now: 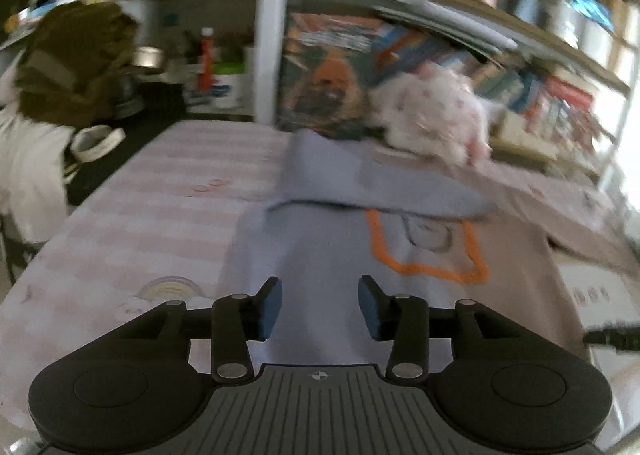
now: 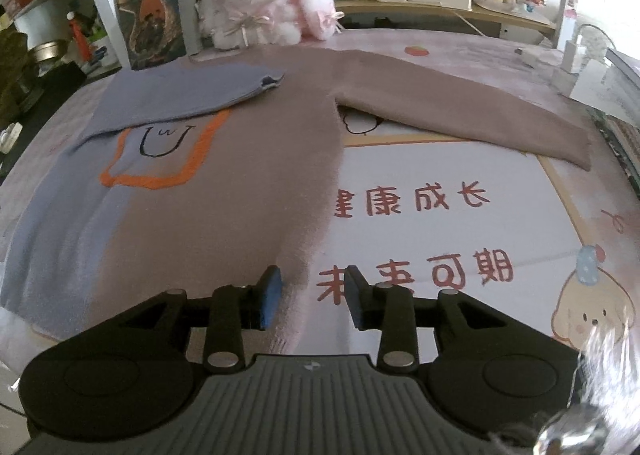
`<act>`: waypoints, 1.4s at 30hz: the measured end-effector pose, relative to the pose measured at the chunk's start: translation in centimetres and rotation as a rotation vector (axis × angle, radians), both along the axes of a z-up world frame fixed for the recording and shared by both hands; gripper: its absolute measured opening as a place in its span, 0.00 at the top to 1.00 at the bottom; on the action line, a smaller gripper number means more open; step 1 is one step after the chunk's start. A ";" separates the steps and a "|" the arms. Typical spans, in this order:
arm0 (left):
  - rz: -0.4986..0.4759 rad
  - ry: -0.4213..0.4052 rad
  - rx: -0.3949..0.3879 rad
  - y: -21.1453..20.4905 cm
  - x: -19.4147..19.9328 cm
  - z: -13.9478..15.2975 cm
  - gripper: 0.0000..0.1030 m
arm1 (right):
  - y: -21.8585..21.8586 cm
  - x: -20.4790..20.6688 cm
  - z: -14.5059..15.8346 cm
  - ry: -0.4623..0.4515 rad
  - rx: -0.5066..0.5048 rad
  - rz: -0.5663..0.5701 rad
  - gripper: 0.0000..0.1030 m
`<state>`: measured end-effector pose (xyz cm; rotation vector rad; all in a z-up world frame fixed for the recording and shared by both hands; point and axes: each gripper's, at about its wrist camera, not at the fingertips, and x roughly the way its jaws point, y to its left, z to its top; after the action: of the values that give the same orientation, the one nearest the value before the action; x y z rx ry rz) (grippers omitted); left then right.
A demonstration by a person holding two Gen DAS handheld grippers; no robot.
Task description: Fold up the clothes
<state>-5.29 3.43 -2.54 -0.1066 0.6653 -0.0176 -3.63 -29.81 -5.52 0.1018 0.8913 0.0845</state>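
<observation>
A: Where's the sweater (image 2: 224, 191) sitting?

B: Flat on the table (image 2: 460, 191), front up, two-tone: lilac half on my left, brown half on my right. Long axis runs from the hem near me to the neck at the far end, twd the shelves (image 2: 440, 7).

A: Sleeves?

B: Lilac sleeve (image 2: 188, 95) is folded across the chest, cuff pointing right, covering the top of the orange outline (image 2: 160, 175). Brown sleeve (image 2: 460, 107) is still stretched out flat, angling right and a bit twd me, cuff near the table's right edge.

A: Claws?

B: Left gripper (image 1: 319, 305) is spread wide, nothing btwn the pads, over the lilac body near the hem. Left view is blurred. Right gripper (image 2: 312, 295) is also spread, empty, straddling the brown side edge close to the hem.

A: Room to work?

B: Right of the body there's bare printed cloth w/ big red characters (image 2: 412, 199). Far edge is crowded: plush toy (image 2: 268, 3) just behind the collar, big book (image 2: 152, 19) standing beside it. Left of the lilac side, a strip of striped cloth before the table edge.
</observation>
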 end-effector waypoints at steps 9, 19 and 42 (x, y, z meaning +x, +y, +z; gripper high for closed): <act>-0.123 0.034 0.066 -3.4 -1.3 -0.5 0.28 | 0.2 -3.0 1.3 -0.049 -0.035 -0.054 0.58; -0.187 0.033 0.096 -3.3 -2.8 -0.6 0.11 | 1.2 -6.5 2.4 -0.089 -0.046 -0.133 0.26; -0.248 0.042 0.037 -2.7 -1.8 -1.6 0.11 | 2.9 -9.5 3.1 -0.083 -0.099 -0.238 0.25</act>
<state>-7.12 0.74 -4.16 0.0113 0.7168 -0.2420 -13.09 -26.94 -2.41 0.1106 0.7937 -0.1757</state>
